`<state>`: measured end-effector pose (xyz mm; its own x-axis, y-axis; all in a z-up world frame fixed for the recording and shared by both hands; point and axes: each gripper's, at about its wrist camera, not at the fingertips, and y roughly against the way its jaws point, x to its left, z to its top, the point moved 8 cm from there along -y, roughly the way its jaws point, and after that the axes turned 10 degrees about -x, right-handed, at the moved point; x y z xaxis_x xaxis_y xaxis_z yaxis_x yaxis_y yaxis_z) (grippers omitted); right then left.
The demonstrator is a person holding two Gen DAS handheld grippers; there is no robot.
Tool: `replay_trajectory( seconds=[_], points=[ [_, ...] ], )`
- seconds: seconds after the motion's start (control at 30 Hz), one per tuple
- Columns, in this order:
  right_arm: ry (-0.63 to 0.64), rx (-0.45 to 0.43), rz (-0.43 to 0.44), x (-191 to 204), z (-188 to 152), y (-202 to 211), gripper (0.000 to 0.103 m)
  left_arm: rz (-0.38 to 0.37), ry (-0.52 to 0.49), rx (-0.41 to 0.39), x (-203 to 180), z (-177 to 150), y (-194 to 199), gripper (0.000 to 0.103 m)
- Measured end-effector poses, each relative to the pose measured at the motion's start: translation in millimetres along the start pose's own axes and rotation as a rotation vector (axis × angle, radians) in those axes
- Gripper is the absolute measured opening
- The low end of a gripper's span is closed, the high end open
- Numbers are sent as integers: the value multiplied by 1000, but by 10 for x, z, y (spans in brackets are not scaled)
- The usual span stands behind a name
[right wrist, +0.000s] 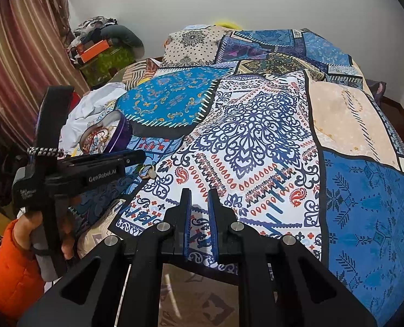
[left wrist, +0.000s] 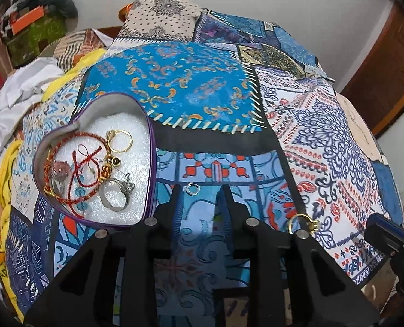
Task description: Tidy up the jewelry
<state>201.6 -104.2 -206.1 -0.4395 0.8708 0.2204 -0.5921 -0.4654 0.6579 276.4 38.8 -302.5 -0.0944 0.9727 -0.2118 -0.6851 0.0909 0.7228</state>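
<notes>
While left gripper (left wrist: 200,190) fingers spread | small silver ring (left wrist: 193,189) lies between tips | right gripper (right wrist: 201,194) fingers parted, empty

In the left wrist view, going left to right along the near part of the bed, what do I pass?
Heart-shaped jewelry box → small silver ring, on the patterned bedspread between the open left gripper fingertips → gold ring → right gripper at the frame edge.
</notes>
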Motion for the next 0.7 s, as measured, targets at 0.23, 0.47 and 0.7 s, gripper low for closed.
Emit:
replay_trajectory(
  seconds=[0.23,0.47,0.7],
  points=[
    [-10,-2,10,-10,-6,-19,11,-7,-41,0,-53,1,-47,25],
    [-2,-6,8,-4,11,-10,11,2,-18,-2,20,26,-94,6],
    [6,-8,7,30,19,2,11,-53,-38,4,-64,-12,-71,0]
  ],
)
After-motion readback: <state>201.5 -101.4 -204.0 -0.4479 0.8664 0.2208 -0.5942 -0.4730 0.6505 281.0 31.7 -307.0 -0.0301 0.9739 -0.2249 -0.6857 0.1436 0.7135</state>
